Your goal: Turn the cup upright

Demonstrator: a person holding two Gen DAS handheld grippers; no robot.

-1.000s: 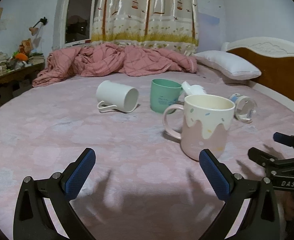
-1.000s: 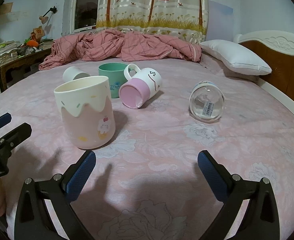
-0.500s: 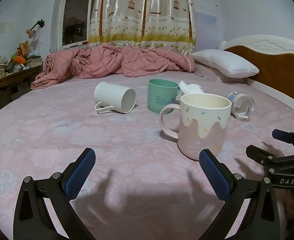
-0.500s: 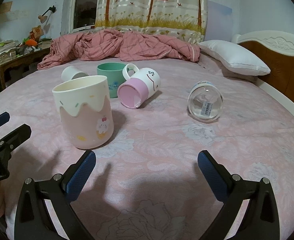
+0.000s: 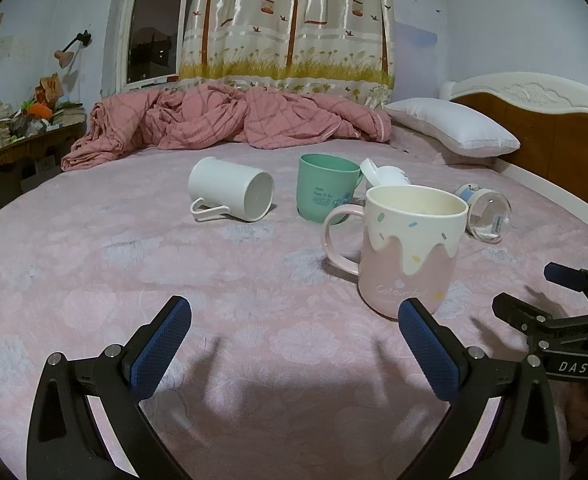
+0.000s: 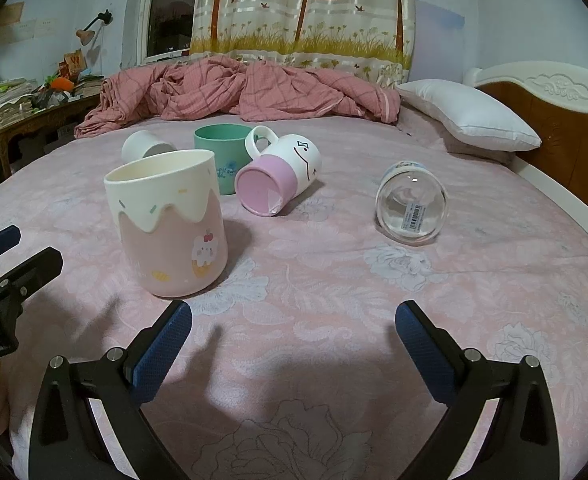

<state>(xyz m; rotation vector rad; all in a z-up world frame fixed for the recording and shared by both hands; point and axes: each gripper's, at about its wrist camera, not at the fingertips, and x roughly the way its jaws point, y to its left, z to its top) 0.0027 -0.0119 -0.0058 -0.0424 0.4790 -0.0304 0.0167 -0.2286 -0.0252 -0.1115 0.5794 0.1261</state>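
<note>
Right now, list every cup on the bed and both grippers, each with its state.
pink drip mug: upright, mouth up
green cup: upright
plain white mug: on its side, handle against the bed
white and pink mug: on its side, base toward the right wrist camera
clear glass cup: on its side
left gripper: open, holds nothing
right gripper: open, holds nothing

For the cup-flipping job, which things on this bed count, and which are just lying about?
Job:
- plain white mug on its side
- white mug with pink base, on its side
- clear glass cup on its side
- left tongs and right tongs, both open

Lying about:
- pink drip-glaze mug, already upright
- green cup, upright
- crumpled pink quilt
- white pillow
</note>
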